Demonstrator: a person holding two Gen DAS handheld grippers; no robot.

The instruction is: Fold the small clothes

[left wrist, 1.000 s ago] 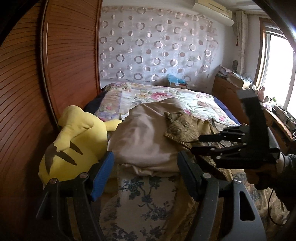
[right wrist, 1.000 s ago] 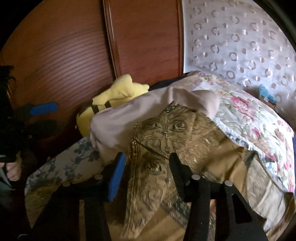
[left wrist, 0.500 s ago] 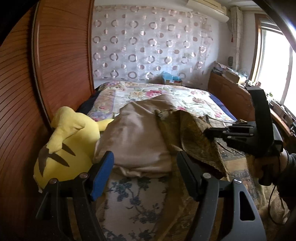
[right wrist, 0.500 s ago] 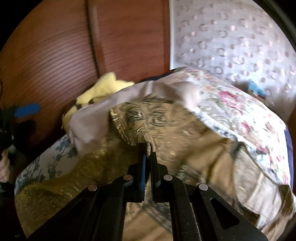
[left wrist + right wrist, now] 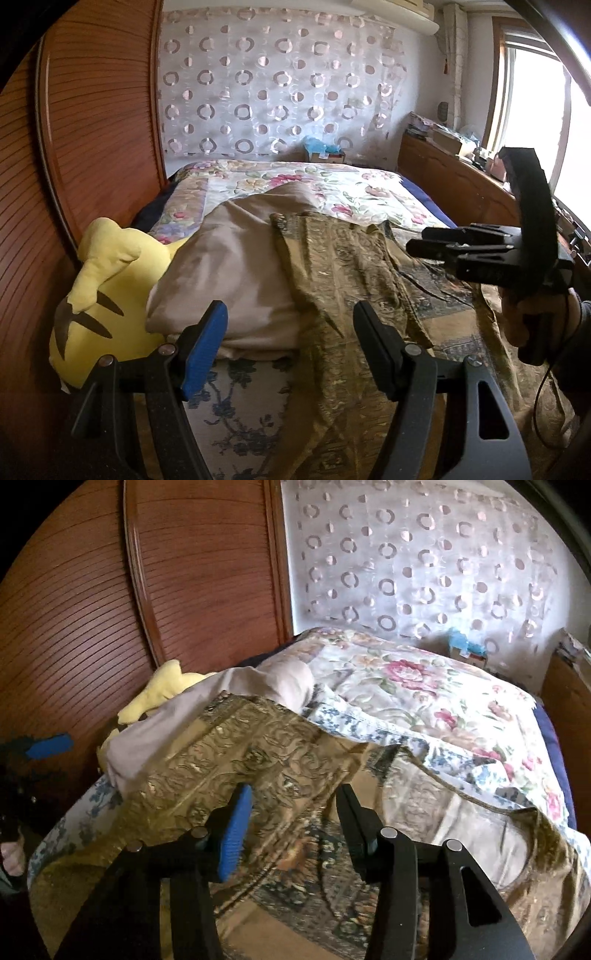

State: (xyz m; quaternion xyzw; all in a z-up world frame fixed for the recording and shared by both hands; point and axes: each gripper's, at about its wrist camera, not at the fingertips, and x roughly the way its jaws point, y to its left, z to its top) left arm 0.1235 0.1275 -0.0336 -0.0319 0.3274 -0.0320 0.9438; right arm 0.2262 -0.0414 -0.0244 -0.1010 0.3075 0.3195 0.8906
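The gold patterned cloth point(image 5: 258, 760) lay spread on the bed point(image 5: 424, 686), its length running away from me. My right tool point(image 5: 293, 823), just opened and empty, hung over it; my left tool point(image 5: 290, 339) stood wide beside.

Black gripper frames point(image 5: 291, 347) — blue-padded fingers point(image 5: 205, 347), silver screws, perhaps a dark sleeve point(image 5: 576, 354).

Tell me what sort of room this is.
A bedroom, most likely: a bed with a floral bedspread, a yellow plush toy beside a beige pillow, and a wooden wardrobe door alongside.
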